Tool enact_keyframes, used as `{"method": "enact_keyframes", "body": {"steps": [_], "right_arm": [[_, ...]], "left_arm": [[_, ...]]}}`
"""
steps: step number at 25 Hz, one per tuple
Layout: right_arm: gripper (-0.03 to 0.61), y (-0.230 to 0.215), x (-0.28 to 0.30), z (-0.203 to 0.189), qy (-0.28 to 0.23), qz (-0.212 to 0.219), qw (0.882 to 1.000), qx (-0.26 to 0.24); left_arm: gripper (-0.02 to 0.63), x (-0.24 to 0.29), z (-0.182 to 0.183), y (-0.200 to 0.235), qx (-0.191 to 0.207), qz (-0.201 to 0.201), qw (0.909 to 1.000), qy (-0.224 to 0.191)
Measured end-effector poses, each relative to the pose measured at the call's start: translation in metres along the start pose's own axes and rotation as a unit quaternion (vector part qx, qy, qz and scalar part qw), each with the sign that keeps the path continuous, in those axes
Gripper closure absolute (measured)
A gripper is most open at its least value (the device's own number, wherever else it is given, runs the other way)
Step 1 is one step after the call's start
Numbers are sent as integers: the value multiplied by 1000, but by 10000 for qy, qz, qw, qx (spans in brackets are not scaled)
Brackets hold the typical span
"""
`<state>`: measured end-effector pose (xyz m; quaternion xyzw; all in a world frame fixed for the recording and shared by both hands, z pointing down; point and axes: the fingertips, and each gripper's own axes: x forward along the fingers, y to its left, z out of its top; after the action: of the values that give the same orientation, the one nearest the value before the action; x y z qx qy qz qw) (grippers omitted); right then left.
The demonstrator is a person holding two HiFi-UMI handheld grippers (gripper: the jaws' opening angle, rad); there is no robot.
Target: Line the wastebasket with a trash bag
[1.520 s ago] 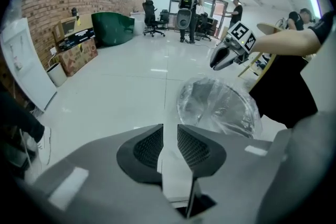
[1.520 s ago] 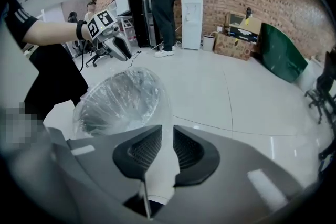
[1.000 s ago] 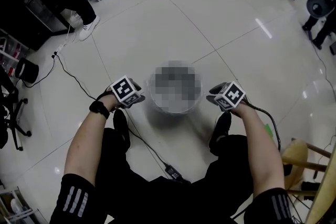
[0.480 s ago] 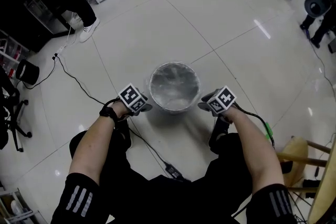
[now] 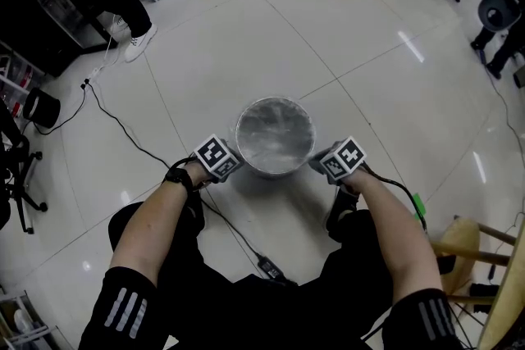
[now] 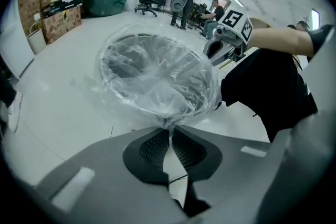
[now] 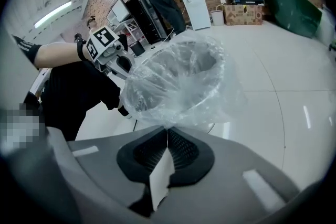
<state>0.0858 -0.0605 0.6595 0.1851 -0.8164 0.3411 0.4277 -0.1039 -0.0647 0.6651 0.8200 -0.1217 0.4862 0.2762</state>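
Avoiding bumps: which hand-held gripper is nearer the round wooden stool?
Right: the right hand-held gripper grips the clear plastic trash bag nearest the wooden stool; the left hand-held gripper grips its far side.

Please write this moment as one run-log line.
left hand-held gripper: just closed on trash bag edge | right hand-held gripper: just closed on opposite edge | wastebasket: bag over rim

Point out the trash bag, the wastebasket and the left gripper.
trash bag (image 6: 157,81): left gripper view, clear film stretched over the mouth.
wastebasket (image 5: 274,168): head view, its near wall.
left gripper (image 6: 169,132): left gripper view, between the fingertips pinching the bag.
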Motion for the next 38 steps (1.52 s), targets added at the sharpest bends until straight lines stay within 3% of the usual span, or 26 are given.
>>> {"method": "enact_keyframes", "body": {"steps": [7, 15, 23, 32, 35, 38], "right_arm": [[571, 8, 12, -21, 485, 78, 9986, -192], [571, -13, 32, -27, 785, -273, 9956, -442], [571, -26, 57, -29, 903, -444, 9927, -666], [562, -39, 74, -34, 899, -550, 9930, -535], [476, -39, 70, -41, 1018, -525, 9922, -501], [461, -43, 55, -44, 1047, -594, 9913, -525]], "left_arm": [[614, 16, -24, -15, 131, -216, 9984, 505], [614, 40, -30, -1, 305, 74, 9962, 818], [614, 65, -51, 17, -528, 117, 9934, 1014], [606, 82, -46, 31, -667, 315, 9934, 882], [561, 78, -50, 27, -595, 184, 9933, 969], [493, 67, -51, 29, -420, 106, 9941, 991]]}}
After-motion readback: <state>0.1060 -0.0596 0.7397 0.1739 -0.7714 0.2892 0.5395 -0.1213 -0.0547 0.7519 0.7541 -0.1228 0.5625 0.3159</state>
